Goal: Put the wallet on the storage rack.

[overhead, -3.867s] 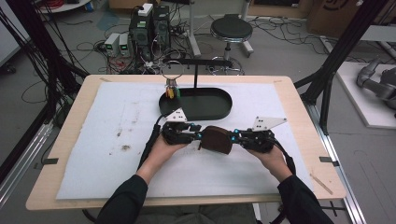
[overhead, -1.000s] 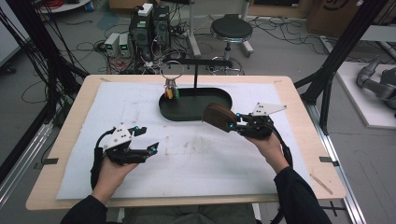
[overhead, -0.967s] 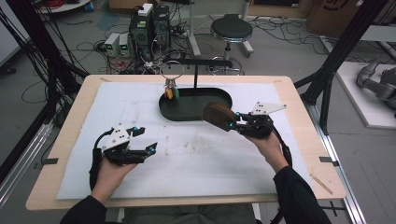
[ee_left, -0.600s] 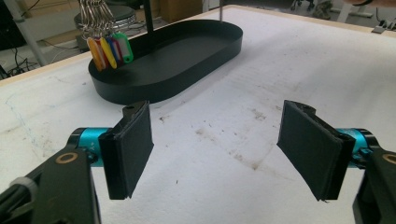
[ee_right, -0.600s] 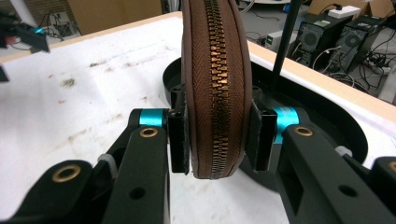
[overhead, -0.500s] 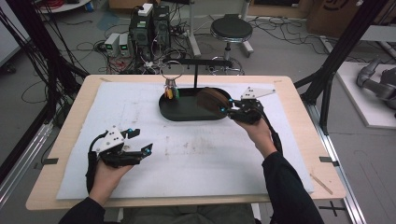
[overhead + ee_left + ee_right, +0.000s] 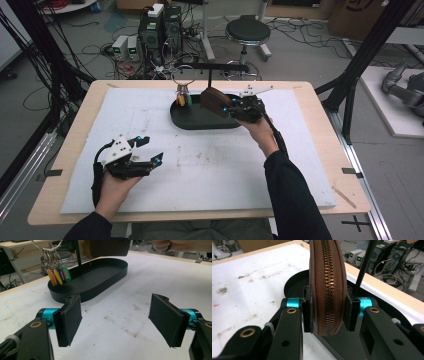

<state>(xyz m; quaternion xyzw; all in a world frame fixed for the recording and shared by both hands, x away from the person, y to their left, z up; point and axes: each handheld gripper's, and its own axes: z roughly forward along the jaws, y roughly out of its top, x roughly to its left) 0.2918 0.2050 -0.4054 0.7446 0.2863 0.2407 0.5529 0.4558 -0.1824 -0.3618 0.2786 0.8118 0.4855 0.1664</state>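
A brown zip pouch (image 7: 213, 101) hangs over the black oval tray (image 7: 200, 119), clamped edge-on in my right gripper (image 7: 227, 108). In the right gripper view the pouch (image 7: 325, 285) fills the gap between the jaws, its brass zip facing the camera, and my right gripper (image 7: 327, 311) is shut on it. My left gripper (image 7: 150, 151) rests low over the white mat at the front left, open with nothing between its pads (image 7: 70, 320). Ahead of my left gripper (image 7: 116, 322) lies the tray (image 7: 100, 280), with the pouch's lower edge (image 7: 110, 247) above it.
A thin black stand (image 7: 210, 75) rises from the tray and carries a key ring with coloured tags (image 7: 182, 97). The white mat (image 7: 210, 170) covers most of the wooden table (image 7: 325, 145). Computers, cables and a stool (image 7: 247, 32) stand on the floor beyond.
The left gripper let go of the pouch and pulled back to the front left. The right gripper carried the pouch away from the table's middle to above the black tray.
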